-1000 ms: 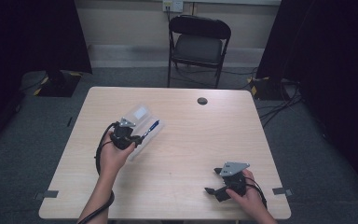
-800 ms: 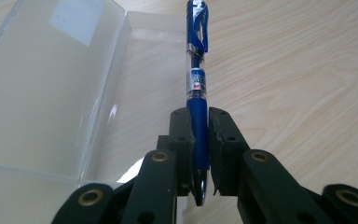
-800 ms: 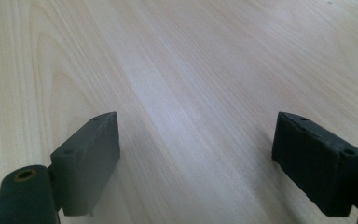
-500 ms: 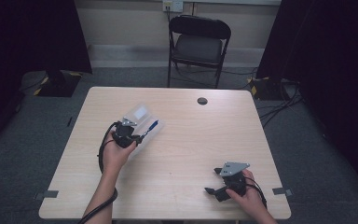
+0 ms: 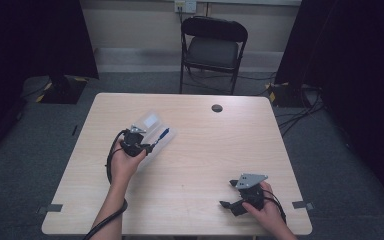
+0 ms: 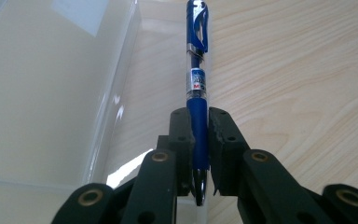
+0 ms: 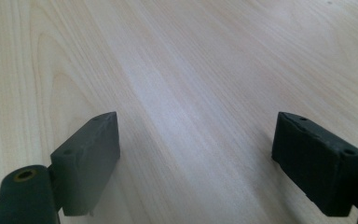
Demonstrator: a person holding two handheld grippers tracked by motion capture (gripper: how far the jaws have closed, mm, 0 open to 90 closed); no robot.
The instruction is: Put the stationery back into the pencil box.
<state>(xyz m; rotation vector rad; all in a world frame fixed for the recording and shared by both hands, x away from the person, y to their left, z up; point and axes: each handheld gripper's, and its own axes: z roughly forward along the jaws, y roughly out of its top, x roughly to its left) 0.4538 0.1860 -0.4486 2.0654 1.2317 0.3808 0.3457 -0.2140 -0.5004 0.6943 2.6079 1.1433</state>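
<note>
Blue pen point(image 6: 197, 79) sits pinched at its grip section between my left gripper's point(image 6: 199, 140) two black pads, barrel running straight up the centre of the left gripper view, clip end toward the top edge, tip down between the jaw arms at the bottom. In the high view the pen point(image 5: 163, 134) pokes out of the left gripper point(image 5: 139, 145) toward the upper right, left of centre in the frame.

Just beside it: a clear plastic case point(image 6: 51, 88), taking the left half of the left gripper view, pale label at its top. In the high view the case point(image 5: 152, 125) lies under and beyond the left gripper; the pen hangs over its right part. I can't tell whether pen and case touch.

My right gripper point(image 7: 196, 154) has its jaws spread wide, bare wood grain between the pads. In the high view the right gripper point(image 5: 237, 200) rests low at the lower right of the table point(image 5: 195, 165), well apart from the pen.

Farther out: a small dark round disc point(image 5: 217, 108) near the table's far edge, and a black folding chair point(image 5: 212, 47) beyond it at top centre.
</note>
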